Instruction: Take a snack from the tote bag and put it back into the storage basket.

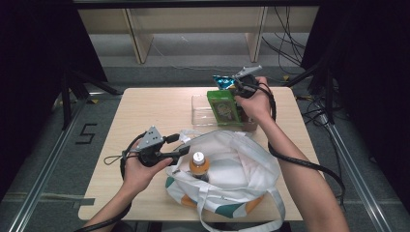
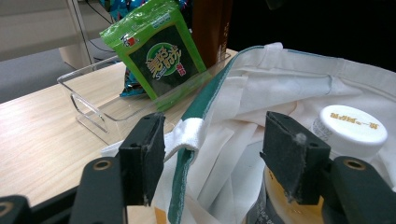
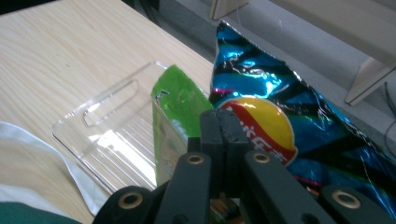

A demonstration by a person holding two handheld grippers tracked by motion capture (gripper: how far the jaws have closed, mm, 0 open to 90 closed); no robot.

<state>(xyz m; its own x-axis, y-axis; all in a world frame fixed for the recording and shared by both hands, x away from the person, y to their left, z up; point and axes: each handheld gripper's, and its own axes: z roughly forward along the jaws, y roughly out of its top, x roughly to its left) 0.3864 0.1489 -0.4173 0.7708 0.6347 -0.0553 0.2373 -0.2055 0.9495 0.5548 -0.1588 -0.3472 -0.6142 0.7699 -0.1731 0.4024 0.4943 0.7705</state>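
Nearest to us lies the white tote bag [image 1: 227, 169] with green trim, its mouth held apart by our left gripper [image 1: 185, 148], whose jaws stand wide around the bag's rim and the white strap [image 2: 187, 135] without pressing on either. Inside the bag stands an orange drink bottle [image 1: 199, 165] with a white cap, upright and just beside the left gripper. Farther off, to the right, sits a clear plastic tray [image 3: 107, 135] holding a green seaweed snack packet [image 2: 161, 51], a blue crisp bag [image 3: 289, 121] behind it, and something brown at the tray's right end that we cannot identify. Our right gripper [image 3: 223, 128] has its jaws fully closed at the tray, between the green packet and the blue bag; whether they pinch an edge of either we cannot tell. We judge the step in hand to be picking a snack for packing; next we should lift it clear of the tray and carry it nearer, into the open bag, beside the bottle.
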